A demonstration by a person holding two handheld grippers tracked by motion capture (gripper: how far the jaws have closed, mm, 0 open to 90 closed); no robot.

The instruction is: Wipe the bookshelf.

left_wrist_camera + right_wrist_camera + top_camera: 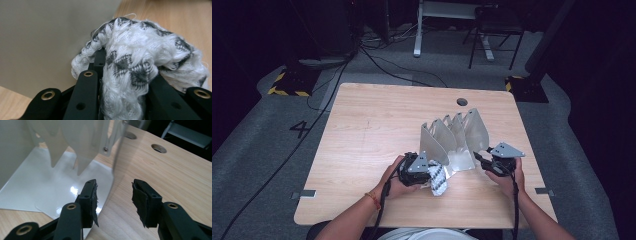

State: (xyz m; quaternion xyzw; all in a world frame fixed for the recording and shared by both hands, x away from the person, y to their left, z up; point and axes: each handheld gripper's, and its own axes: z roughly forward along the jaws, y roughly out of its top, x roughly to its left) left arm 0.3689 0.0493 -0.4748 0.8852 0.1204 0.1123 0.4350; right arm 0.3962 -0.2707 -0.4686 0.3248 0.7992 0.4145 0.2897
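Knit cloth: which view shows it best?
Left gripper view: the white-and-grey knit cloth sits close up, pinched between the left gripper fingers. The high view shows a small bundle by the metal rack.

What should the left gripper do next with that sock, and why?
Probably lift the sock toward a slot in the grey rack. The left gripper is shut on it beside the rack, while the right gripper stands open at the rack's base edge.

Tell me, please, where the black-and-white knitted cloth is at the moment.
In the high view the knitted cloth is near the table's front edge, clamped in the left gripper, right beside the front-left corner of the grey divider rack.
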